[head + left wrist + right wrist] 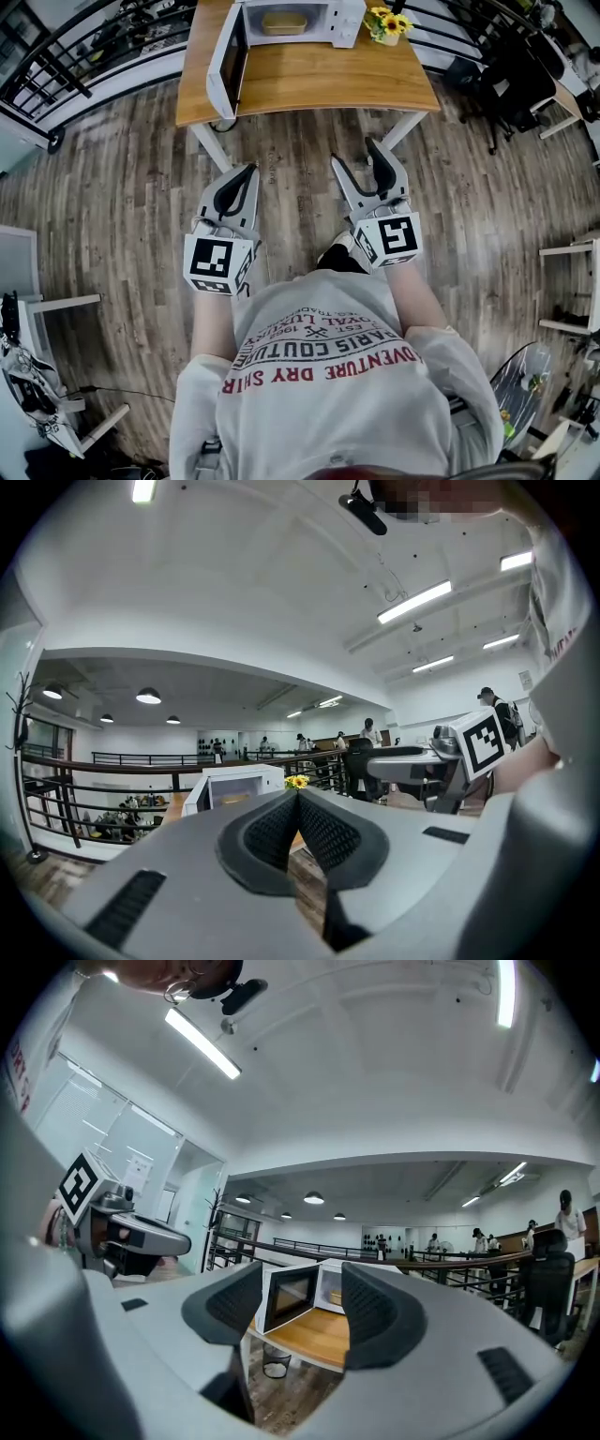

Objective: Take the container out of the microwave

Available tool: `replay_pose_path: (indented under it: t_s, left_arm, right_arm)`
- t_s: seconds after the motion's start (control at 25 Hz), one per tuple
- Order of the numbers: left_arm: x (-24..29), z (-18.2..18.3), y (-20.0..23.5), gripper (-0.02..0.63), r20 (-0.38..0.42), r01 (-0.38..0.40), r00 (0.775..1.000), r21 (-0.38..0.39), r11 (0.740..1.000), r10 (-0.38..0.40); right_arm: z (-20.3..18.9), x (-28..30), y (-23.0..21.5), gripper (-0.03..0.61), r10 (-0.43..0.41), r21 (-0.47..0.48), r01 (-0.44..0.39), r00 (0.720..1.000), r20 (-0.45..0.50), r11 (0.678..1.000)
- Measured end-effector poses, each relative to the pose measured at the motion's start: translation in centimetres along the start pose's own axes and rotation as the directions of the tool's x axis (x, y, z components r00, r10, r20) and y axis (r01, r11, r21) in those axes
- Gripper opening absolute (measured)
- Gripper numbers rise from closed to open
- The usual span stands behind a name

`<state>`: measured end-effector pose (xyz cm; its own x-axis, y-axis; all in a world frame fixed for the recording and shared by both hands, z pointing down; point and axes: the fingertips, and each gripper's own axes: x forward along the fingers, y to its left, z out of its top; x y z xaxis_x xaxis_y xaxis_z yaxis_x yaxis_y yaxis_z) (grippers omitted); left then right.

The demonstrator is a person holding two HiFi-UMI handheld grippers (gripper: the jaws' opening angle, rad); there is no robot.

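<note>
A white microwave (pixel 300 21) stands at the back of a wooden table (pixel 309 84). Its door (pixel 228 61) is swung wide to the left. Inside sits a yellowish container (pixel 283 22), small in the right gripper view (pixel 336 1297). Both grippers hover level over the floor, well short of the table. My left gripper (pixel 248 172) is shut, its pads (pixel 281 827) meeting with nothing between them. My right gripper (pixel 356 153) is open and empty; between its fingers the open microwave (pixel 323 1288) shows.
A pot of yellow flowers (pixel 389 23) sits right of the microwave. A black office chair (pixel 506 84) is right of the table and black railings (pixel 84 56) run behind it. A bin (pixel 276 1365) stands under the table. White desks line the left edge (pixel 37 300).
</note>
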<state>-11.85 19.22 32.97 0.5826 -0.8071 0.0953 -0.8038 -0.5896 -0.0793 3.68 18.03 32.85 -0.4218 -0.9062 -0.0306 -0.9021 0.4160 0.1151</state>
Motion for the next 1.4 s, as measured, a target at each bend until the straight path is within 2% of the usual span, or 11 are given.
replay_pose_path:
  t_s: [0.24, 0.6, 0.92, 1.24, 1.4]
  left_arm:
    - [0.3, -0.3, 0.9, 0.014, 0.002, -0.014, 1.0, -0.012, 1.0, 0.014]
    - [5.4, -1.9, 3.9, 0.014, -0.039, -0.068, 0.997, -0.019, 0.998, 0.067]
    - [14.5, -1.7, 8.1, 0.014, -0.076, -0.14, 0.988, -0.025, 0.99, 0.138]
    - [26.4, -1.3, 11.6, 0.014, -0.097, -0.178, 0.98, -0.035, 0.983, 0.174]
    - [30.3, -1.6, 12.8, 0.014, -0.11, -0.203, 0.974, -0.037, 0.979, 0.197]
  right_arm:
    - [-0.4, 0.9, -1.3, 0.262, -0.02, -0.011, 0.019, 0.999, -0.031, 1.0]
    - [-3.7, 6.7, -3.2, 0.261, 0.081, 0.025, -0.08, 0.994, -0.069, 0.996]
    - [-5.3, 16.2, -9.0, 0.261, 0.169, 0.046, -0.166, 0.982, -0.08, 0.985]
    - [-6.9, 25.9, -16.0, 0.261, 0.261, 0.047, -0.257, 0.961, -0.093, 0.965]
    - [-8.1, 29.4, -18.9, 0.261, 0.294, 0.052, -0.29, 0.949, -0.111, 0.956]
